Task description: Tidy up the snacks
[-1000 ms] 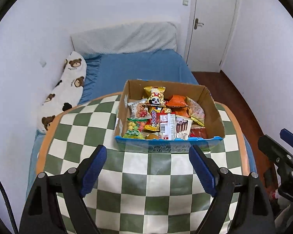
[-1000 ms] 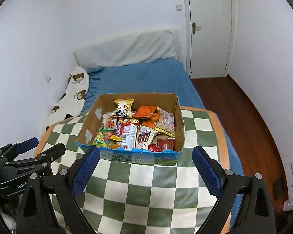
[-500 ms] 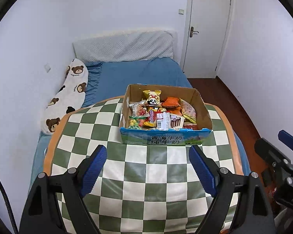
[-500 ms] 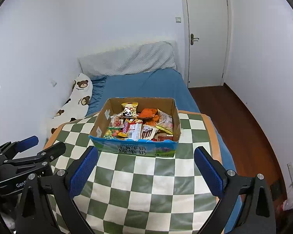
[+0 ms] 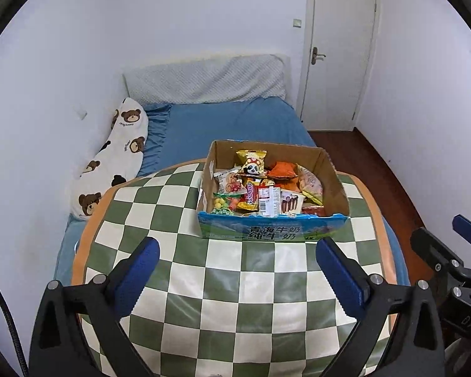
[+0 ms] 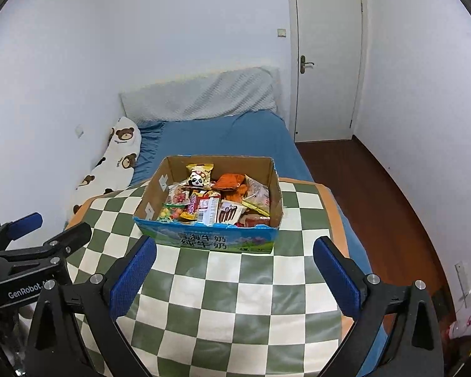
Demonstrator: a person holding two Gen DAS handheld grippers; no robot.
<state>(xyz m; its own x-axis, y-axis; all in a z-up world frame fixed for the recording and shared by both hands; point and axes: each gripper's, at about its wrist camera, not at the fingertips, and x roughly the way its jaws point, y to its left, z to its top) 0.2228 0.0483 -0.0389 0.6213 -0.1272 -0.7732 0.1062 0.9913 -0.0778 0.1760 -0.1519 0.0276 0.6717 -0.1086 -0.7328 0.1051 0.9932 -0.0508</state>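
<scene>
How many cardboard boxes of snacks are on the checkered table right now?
1. The cardboard box sits on the far half of the checkered table, packed with snacks. Both views show no other box.

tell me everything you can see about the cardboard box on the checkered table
The cardboard box is a shallow, open-topped brown carton. Its front panel is blue and green, printed with white Chinese characters, and its top edge is torn. It sits upright on the green-and-cream checkered table, toward the far edge near the blue bed. It is heaped with mixed snack packets. Neither claw touches it.
</scene>
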